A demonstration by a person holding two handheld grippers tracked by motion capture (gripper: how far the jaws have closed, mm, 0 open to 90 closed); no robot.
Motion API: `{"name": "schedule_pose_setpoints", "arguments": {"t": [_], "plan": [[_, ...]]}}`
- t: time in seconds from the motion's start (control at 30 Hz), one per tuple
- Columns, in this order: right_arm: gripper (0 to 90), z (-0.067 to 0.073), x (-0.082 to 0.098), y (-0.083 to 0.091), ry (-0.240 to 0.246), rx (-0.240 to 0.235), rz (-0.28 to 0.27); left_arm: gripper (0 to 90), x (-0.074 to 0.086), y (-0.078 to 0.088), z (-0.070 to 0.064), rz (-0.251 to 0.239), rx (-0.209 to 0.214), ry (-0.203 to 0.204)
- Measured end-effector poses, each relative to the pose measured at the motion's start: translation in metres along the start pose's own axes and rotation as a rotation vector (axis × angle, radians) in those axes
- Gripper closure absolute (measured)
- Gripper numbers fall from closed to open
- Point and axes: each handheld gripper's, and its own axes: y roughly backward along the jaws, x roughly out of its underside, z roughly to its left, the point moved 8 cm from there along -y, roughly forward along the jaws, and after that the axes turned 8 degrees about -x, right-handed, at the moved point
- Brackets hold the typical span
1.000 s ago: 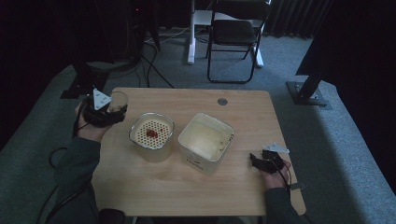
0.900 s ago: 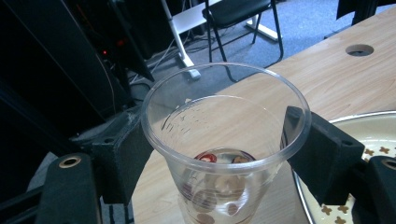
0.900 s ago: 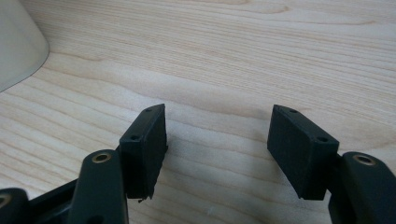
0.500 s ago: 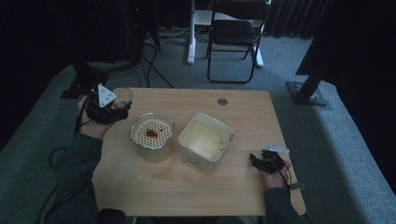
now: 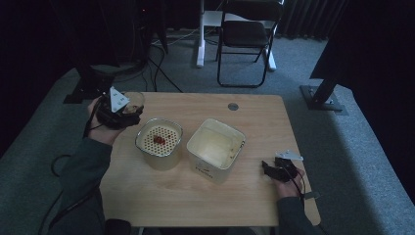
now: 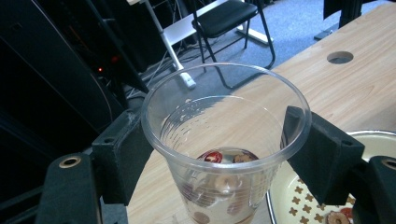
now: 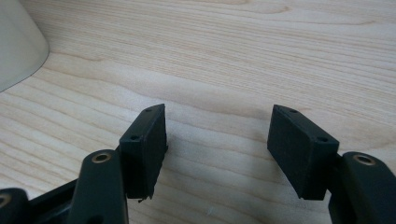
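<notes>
Left tool has the clear plastic cup pinched between its two pads, upright, up at the bench's far left corner. In the left tool's own view the cup holds some liquid with a few red and brown pieces at the bottom, so it looks only partly emptied, if pouring is the job. Just beside it, toward the middle of the bench, sits the round strainer bowl with its perforated insert, and a small reddish heap already lies on the holes. That reads as some of the contents strained out, with the rest in the cup left to go.

Next to the bowl stands the square cream container, nothing to be made out inside it from the high view.

Right tool sits low over the bench near the right front corner, jaws spread apart with bare wood between them, holding nothing. The square container's pale wall shows at the edge of its view.

Against the earlier high-view pictures: the left hand with the cup has drifted a little toward the strainer bowl and lifted slightly. The right hand has not budged, and bowl and container stand where they did.
</notes>
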Motion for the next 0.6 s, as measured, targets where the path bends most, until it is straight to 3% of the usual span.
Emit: {"name": "schedule_pose_setpoints", "arguments": {"t": [0.27,0.37,0.6], "plan": [[37.1,0.0,0.0,0.0,-0.001,0.0,0.0,25.4,-0.001,0.0,-0.007,0.006,-0.026,-0.08],[37.1,0.0,0.0,0.0,-0.001,0.0,0.0,25.5,0.0,0.0,-0.011,0.014,-0.047,-0.133],[37.1,0.0,0.0,0.0,-0.001,0.0,0.002,25.6,0.005,-0.003,-0.022,0.029,-0.109,-0.298]]}}
